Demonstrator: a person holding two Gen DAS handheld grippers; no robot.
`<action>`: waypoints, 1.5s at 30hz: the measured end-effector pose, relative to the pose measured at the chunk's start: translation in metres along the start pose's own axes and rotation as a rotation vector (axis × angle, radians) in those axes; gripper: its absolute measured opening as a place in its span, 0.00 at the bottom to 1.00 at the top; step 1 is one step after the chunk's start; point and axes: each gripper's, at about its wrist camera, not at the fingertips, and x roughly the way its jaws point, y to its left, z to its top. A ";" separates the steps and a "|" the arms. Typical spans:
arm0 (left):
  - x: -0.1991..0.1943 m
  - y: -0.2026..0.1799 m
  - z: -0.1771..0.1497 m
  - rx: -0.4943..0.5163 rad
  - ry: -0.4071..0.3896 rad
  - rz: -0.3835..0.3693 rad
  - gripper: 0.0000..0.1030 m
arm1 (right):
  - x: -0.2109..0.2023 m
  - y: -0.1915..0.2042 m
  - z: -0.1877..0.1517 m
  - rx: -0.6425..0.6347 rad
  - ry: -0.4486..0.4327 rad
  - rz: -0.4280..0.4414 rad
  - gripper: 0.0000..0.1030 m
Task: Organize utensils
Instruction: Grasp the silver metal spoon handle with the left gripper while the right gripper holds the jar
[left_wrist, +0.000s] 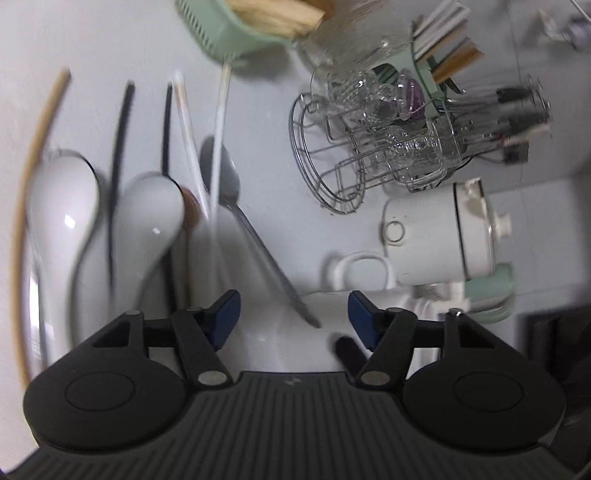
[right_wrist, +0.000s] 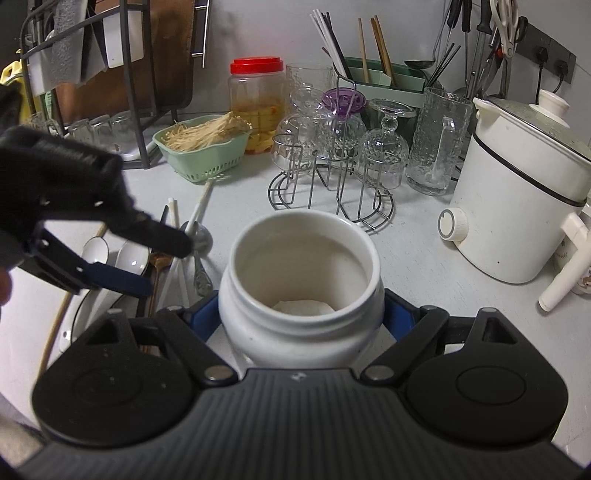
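The right gripper (right_wrist: 301, 314) has its jaws pinched on the sides of a white jar (right_wrist: 301, 280), which stands upright on the grey desk (right_wrist: 417, 254) with its mouth open and a scrap of something pale at the bottom. The blue pads press the jar's shoulder on both sides.

The left gripper (left_wrist: 293, 314) hangs over the pile of utensils to the jar's left, jaws spread, nothing between the pads. In its own view, which is tilted and blurred, a metal spoon (left_wrist: 236, 206) lies slantwise with its handle end just ahead of the jaws, not touching them. Beside it lie two white ceramic spoons (left_wrist: 62, 206), white chopsticks (left_wrist: 218, 122), dark chopsticks (left_wrist: 120, 155) and a long wooden stick (left_wrist: 33, 155), all resting in or across a white dish (right_wrist: 79, 317) at the desk's near edge.

From the right wrist view, the left gripper's upper finger reaches out over the metal spoon's bowl; whether it touches I cannot tell.

Behind the jar stands a wire rack (right_wrist: 332, 184) with upturned glasses, a green basket (right_wrist: 203, 158) of pale noodles or mushrooms, a red-lidded jar (right_wrist: 256, 99), a green holder (right_wrist: 384, 81) with chopsticks standing in it, and a white cooker (right_wrist: 517, 206) to the right.
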 end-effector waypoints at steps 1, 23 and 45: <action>0.004 0.002 0.001 -0.031 0.014 -0.012 0.64 | -0.001 0.000 -0.001 0.002 0.000 -0.002 0.88; 0.035 -0.002 0.011 -0.089 0.087 0.019 0.10 | -0.005 0.004 -0.005 0.024 0.018 -0.035 0.89; -0.012 -0.025 -0.001 -0.128 0.152 0.075 0.07 | -0.002 0.000 0.004 -0.026 0.077 0.017 0.89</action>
